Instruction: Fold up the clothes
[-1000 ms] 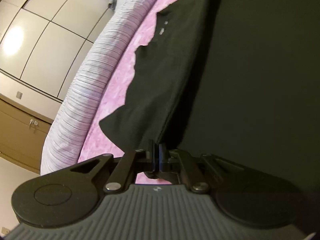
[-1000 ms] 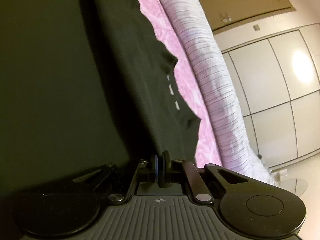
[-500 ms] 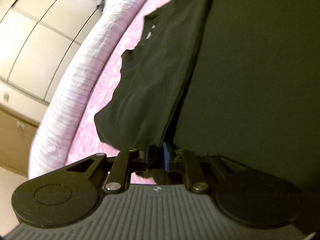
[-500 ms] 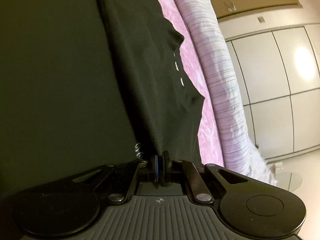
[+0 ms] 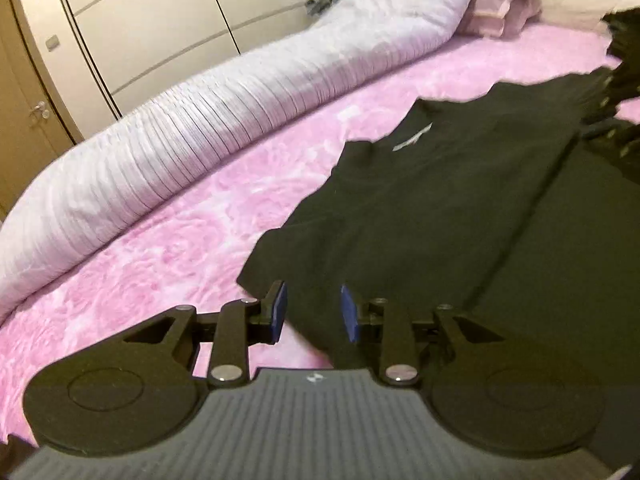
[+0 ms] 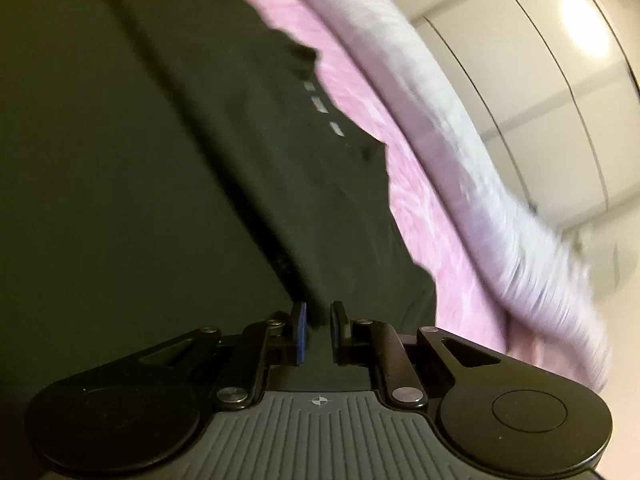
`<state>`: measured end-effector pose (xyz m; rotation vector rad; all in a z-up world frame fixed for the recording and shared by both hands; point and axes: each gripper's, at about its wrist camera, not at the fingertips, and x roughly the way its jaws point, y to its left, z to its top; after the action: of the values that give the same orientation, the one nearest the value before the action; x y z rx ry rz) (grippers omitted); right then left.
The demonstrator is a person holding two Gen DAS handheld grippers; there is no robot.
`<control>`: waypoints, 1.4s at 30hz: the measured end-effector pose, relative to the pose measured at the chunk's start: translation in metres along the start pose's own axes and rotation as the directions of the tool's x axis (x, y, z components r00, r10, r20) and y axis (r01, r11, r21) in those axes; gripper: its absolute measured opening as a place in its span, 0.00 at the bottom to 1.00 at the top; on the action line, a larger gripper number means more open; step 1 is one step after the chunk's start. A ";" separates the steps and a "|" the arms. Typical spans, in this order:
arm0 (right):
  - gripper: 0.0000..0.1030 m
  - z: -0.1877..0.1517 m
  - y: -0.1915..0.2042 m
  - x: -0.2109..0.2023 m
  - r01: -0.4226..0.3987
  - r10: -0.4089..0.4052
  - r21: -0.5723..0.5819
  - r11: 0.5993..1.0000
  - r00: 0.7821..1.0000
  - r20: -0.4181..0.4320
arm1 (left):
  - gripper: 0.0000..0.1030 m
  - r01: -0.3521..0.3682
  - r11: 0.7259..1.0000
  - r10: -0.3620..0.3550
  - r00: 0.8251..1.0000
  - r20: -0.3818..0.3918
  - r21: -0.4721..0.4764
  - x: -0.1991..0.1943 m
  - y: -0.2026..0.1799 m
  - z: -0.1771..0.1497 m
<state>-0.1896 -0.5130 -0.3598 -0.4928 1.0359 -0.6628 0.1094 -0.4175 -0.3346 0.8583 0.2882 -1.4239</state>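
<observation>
A black T-shirt (image 5: 440, 208) lies spread on the pink bedspread (image 5: 168, 248), one side folded over along a long crease. My left gripper (image 5: 313, 312) stands open just above the shirt's near corner, with only loose cloth seen between its blue pads. In the right wrist view the same black T-shirt (image 6: 160, 160) fills the left and middle. My right gripper (image 6: 318, 332) is open a little over its edge, close to the fold line. Small white marks show on the shirt near its far edge.
A rolled striped lilac duvet (image 5: 200, 128) runs along the far side of the bed, with a folded pink towel (image 5: 500, 8) at its end. White wardrobe doors (image 5: 160, 20) stand behind. The duvet (image 6: 460, 140) also borders the bedspread (image 6: 432, 232) in the right wrist view.
Both grippers were shut on the shirt's edge; both have opened and let it go. The shirt has dropped flat on the bed, and the left gripper has tilted upward.
</observation>
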 end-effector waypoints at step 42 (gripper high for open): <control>0.57 -0.397 -0.245 -0.030 0.005 -0.125 0.966 -0.260 0.991 -0.039 | 0.29 -0.074 0.991 0.090 0.985 -0.150 0.110 -0.055 -0.084 -0.014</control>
<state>-0.6219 -0.6907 -0.3519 1.0132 0.0148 -1.3596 0.0254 -0.3605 -0.3370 1.0575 0.2946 -1.3067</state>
